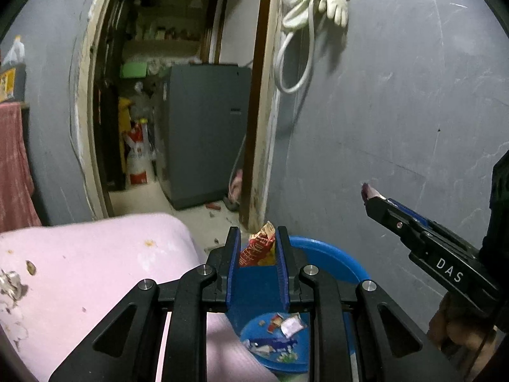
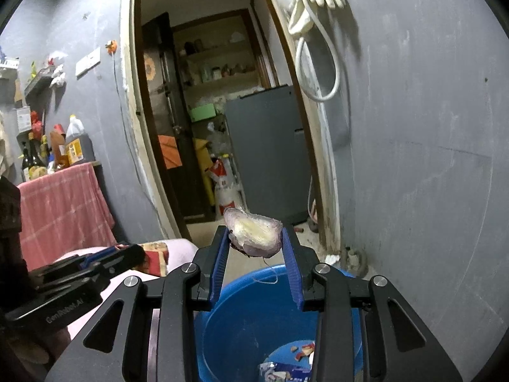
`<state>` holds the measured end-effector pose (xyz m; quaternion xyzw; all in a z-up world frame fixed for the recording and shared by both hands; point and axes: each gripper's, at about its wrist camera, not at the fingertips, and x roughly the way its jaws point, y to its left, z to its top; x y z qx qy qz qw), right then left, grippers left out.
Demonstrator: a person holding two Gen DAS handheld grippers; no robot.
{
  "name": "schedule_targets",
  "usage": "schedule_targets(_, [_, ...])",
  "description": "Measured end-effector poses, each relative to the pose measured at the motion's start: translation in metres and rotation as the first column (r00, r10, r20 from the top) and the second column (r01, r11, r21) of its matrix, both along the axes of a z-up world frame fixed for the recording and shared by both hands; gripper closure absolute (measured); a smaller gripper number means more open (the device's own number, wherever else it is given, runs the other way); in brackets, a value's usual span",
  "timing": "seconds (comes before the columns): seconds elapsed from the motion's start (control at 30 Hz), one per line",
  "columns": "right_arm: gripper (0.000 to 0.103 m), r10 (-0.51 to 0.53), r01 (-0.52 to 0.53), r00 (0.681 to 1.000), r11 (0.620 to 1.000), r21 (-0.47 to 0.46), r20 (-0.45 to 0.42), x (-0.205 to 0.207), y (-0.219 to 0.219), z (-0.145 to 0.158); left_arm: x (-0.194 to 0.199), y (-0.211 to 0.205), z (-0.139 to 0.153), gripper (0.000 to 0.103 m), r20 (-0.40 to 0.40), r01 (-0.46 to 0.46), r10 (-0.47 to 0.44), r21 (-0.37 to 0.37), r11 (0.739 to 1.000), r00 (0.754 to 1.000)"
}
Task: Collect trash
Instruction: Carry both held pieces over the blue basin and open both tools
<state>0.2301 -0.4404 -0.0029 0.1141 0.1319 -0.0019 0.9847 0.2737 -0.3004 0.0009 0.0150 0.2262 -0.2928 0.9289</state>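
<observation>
My left gripper (image 1: pixel 256 248) is shut on a red and yellow snack wrapper (image 1: pixel 258 247) and holds it above the blue bucket (image 1: pixel 331 254). My right gripper (image 2: pixel 256 242) is shut on a purple and white onion piece (image 2: pixel 254 232) above the same blue bucket (image 2: pixel 241 312). Several scraps and wrappers (image 1: pixel 280 334) lie on the bucket's bottom, also in the right wrist view (image 2: pixel 292 363). The right gripper shows at the right of the left wrist view (image 1: pixel 369 195); the left gripper shows at the lower left of the right wrist view (image 2: pixel 140 256).
A pink surface (image 1: pixel 95 270) with crumbs and bits of trash (image 1: pixel 12 283) lies left of the bucket. The grey wall (image 1: pixel 397 111) stands behind, with a white cable and gloves (image 1: pixel 318 6) hanging. An open doorway shows a grey fridge (image 1: pixel 203 133). A pink-draped table with bottles (image 2: pixel 60 197) stands at the left.
</observation>
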Motion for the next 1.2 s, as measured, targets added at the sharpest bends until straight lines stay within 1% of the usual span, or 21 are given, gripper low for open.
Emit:
schedule_targets(0.13, [0.069,0.004,-0.003,0.999,0.999,0.037,-0.044,0.005,-0.006,-0.006,0.007,-0.004,-0.011,0.083,-0.067,0.007,-0.006,0.010,1.000,0.998])
schedule_targets(0.27, [0.067,0.013,-0.004,0.995,0.996,0.086,-0.095,0.013,-0.011,-0.014,0.017,-0.007,-0.022,0.081,-0.144,0.007,-0.001,0.039,0.999,0.990])
schedule_targets(0.3, [0.066,0.013,-0.003,0.995,0.996,0.092,-0.103,0.014,-0.012,-0.016,0.017,-0.008,-0.025,0.078,-0.158,0.005,0.002,0.043,0.999,0.987])
schedule_targets(0.33, [0.063,0.012,-0.001,0.994,0.995,0.096,-0.110,0.015,-0.012,-0.017,0.019,-0.008,-0.026,0.071,-0.171,0.002,0.005,0.042,0.999,0.985])
schedule_targets(0.37, [0.062,0.012,-0.001,0.993,0.995,0.099,-0.114,0.015,-0.012,-0.017,0.020,-0.006,-0.028,0.068,-0.181,-0.005,0.012,0.037,0.999,0.983])
schedule_targets(0.4, [0.061,0.012,0.000,0.993,0.995,0.101,-0.115,0.015,-0.012,-0.017,0.021,-0.004,-0.028,0.066,-0.188,-0.011,0.016,0.028,1.000,0.982])
schedule_targets(0.5, [0.056,0.010,0.002,0.993,0.995,0.102,-0.117,0.014,-0.013,-0.018,0.023,0.000,-0.029,0.066,-0.201,-0.028,0.031,0.016,0.999,0.979])
schedule_targets(0.57, [0.053,0.009,0.003,0.993,0.995,0.104,-0.115,0.014,-0.013,-0.016,0.024,0.003,-0.029,0.066,-0.203,-0.043,0.045,0.013,0.999,0.978])
schedule_targets(0.63, [0.050,0.007,0.005,0.994,0.995,0.105,-0.111,0.013,-0.013,-0.016,0.025,0.008,-0.028,0.059,-0.201,-0.061,0.062,0.009,0.998,0.978])
schedule_targets(0.73, [0.048,0.004,0.007,0.995,0.994,0.106,-0.100,0.012,-0.014,-0.015,0.025,0.020,-0.024,0.052,-0.192,-0.087,0.083,-0.012,0.996,0.978])
schedule_targets(0.8, [0.042,-0.002,0.011,0.996,0.995,0.102,-0.089,0.011,-0.014,-0.013,0.025,0.026,-0.020,0.050,-0.179,-0.105,0.100,-0.017,0.994,0.979])
schedule_targets(0.87, [0.032,-0.008,0.015,0.997,0.995,0.095,-0.075,0.009,-0.012,-0.011,0.023,0.034,-0.015,0.046,-0.160,-0.127,0.121,-0.024,0.992,0.980])
schedule_targets(0.93, [0.028,-0.009,0.014,0.998,0.996,0.090,-0.055,0.007,-0.010,-0.007,0.021,0.041,-0.010,0.037,-0.141,-0.146,0.140,-0.032,0.989,0.980])
schedule_targets(0.97, [0.026,-0.010,0.014,0.999,0.996,0.085,-0.046,0.006,-0.008,-0.006,0.019,0.047,-0.006,0.034,-0.129,-0.158,0.151,-0.043,0.986,0.980])
schedule_targets(1.03, [0.020,-0.013,0.015,1.000,0.997,0.074,-0.025,0.004,-0.004,-0.002,0.016,0.058,0.001,0.024,-0.111,-0.170,0.161,-0.072,0.983,0.981])
schedule_targets(1.07, [0.018,-0.013,0.013,1.000,0.998,0.068,-0.009,0.003,-0.001,0.001,0.013,0.062,0.004,0.022,-0.101,-0.178,0.169,-0.081,0.981,0.980])
schedule_targets(1.13, [0.010,-0.010,0.009,1.000,0.998,0.058,0.019,0.001,0.005,0.006,0.009,0.075,0.012,0.014,-0.071,-0.207,0.200,-0.099,0.973,0.977])
schedule_targets(1.17, [0.005,-0.006,0.004,0.999,0.999,0.053,0.034,-0.001,0.008,0.008,0.007,0.082,0.016,0.012,-0.056,-0.222,0.217,-0.107,0.969,0.975])
schedule_targets(1.2, [0.002,0.000,-0.002,0.999,0.999,0.047,0.049,-0.002,0.011,0.010,0.005,0.089,0.020,0.010,-0.044,-0.235,0.232,-0.113,0.965,0.972])
